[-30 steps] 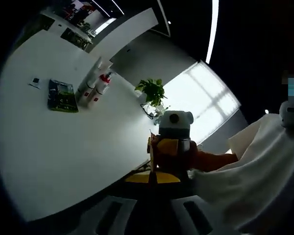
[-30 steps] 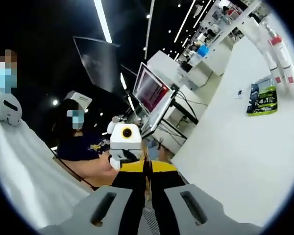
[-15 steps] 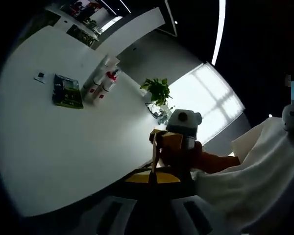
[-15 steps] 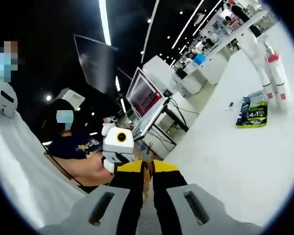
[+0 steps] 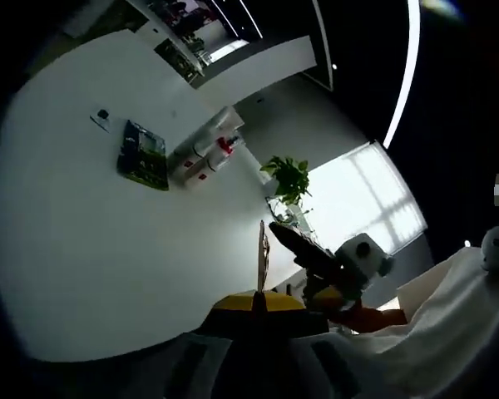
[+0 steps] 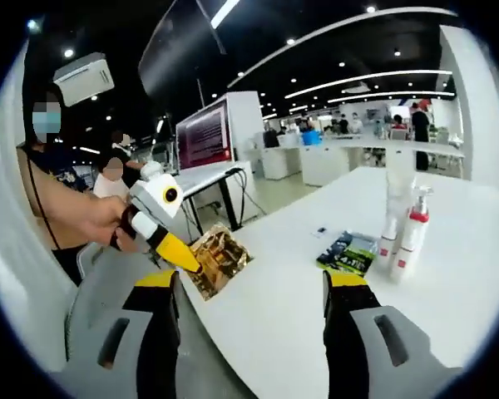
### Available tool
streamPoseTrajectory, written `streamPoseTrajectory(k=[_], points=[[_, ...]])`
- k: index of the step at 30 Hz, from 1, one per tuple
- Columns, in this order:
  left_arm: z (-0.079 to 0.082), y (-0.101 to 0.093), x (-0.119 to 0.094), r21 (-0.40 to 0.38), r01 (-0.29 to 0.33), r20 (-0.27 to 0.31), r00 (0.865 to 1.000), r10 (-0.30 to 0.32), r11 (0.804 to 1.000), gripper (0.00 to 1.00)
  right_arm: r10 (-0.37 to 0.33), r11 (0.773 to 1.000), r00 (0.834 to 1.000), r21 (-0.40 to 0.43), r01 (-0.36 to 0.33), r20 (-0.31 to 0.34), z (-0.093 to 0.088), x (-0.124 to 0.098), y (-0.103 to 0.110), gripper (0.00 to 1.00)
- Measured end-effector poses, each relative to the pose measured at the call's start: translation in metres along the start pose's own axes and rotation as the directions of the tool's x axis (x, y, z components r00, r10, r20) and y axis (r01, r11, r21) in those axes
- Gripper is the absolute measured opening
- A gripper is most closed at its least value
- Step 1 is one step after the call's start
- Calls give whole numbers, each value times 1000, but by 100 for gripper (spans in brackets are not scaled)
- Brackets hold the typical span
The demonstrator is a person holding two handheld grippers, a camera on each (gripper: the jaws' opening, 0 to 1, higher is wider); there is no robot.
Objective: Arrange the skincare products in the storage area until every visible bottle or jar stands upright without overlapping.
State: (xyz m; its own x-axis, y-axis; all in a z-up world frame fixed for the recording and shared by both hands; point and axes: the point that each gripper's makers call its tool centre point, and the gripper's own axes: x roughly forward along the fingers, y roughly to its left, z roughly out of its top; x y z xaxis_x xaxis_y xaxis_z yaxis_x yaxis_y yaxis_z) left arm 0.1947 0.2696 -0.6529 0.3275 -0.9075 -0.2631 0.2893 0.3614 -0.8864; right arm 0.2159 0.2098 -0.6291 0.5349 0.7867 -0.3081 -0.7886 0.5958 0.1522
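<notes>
My left gripper [image 5: 259, 302] is shut on a flat gold sachet [image 5: 263, 253], which I see edge-on in the left gripper view. In the right gripper view the left gripper [image 6: 176, 248] comes in from the left, holding the gold sachet [image 6: 217, 259] over the table's near corner. My right gripper [image 6: 254, 287] is open wide, with nothing between its fingers. Two white pump bottles [image 6: 404, 243] with red marks stand upright beside a taller white bottle [image 6: 399, 184]. A green sachet [image 6: 348, 252] lies flat next to them. The same bottles [image 5: 206, 151] and green sachet [image 5: 145, 155] sit far out on the table.
The white table [image 5: 108, 258] carries a small dark tag [image 5: 102, 115] beyond the green sachet. A potted plant [image 5: 289, 173] stands past its far edge. People sit to the left [image 6: 58, 191]. Desks and a red screen [image 6: 204, 137] fill the room behind.
My right gripper's jaws have gone from shut to wide open. The left gripper still holds the gold sachet. Both views have swung round.
</notes>
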Motion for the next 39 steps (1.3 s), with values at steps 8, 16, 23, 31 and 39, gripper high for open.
streamPoseTrajectory(k=[8, 16, 23, 31, 39], points=[[42, 19, -3, -41, -67, 22, 997, 68, 997, 1, -72, 988, 997, -135, 70, -6, -7, 4, -9, 67], [87, 45, -3, -134, -110, 66, 991, 120, 985, 1, -95, 953, 995, -291, 82, -32, -15, 5, -4, 63], [101, 72, 2, -157, -175, 40, 982, 184, 972, 1, -130, 949, 989, -299, 104, -65, -22, 4, -15, 60], [127, 90, 5, -202, -178, 50, 980, 192, 963, 1, -126, 940, 988, -330, 90, -89, -27, 6, -12, 56], [151, 115, 12, -200, -226, 12, 972, 234, 953, 1, -156, 948, 984, -291, 125, -86, -27, 2, -23, 56]])
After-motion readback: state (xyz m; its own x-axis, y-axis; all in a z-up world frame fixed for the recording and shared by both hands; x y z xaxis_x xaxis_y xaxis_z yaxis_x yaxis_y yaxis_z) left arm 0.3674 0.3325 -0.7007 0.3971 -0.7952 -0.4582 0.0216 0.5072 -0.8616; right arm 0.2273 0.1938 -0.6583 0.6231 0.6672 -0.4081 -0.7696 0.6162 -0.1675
